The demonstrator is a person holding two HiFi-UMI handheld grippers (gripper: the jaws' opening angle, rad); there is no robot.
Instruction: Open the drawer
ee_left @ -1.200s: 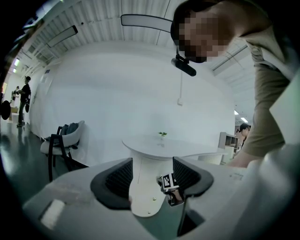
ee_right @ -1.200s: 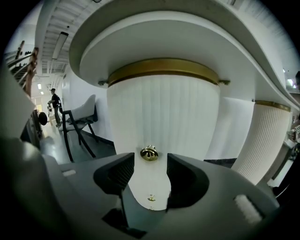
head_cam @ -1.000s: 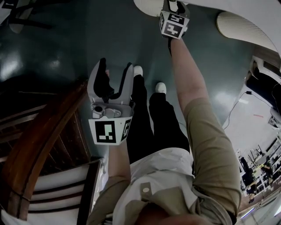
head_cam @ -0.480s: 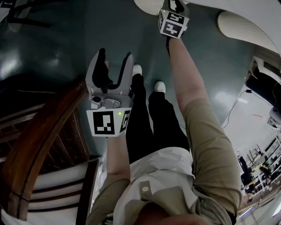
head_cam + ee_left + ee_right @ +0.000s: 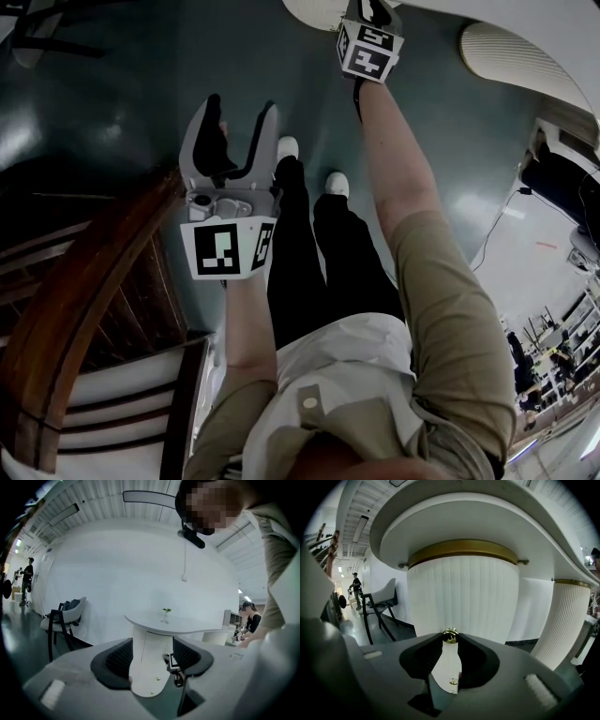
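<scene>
At the left, above the floor, the left gripper hangs with jaws spread and empty. Under the surface, the right gripper's jaws have just been closing and now pinch the brass knob on the drawer's ribbed front. The drawer seems ready to be pulled.

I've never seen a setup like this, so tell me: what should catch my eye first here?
Most striking is the small brass knob on the ribbed white pedestal under the white tabletop. It is pinched at the tips of the right claw, whose jaws have just been closing. The left claw hangs open and empty over the dark floor, beside a wooden chair.
</scene>
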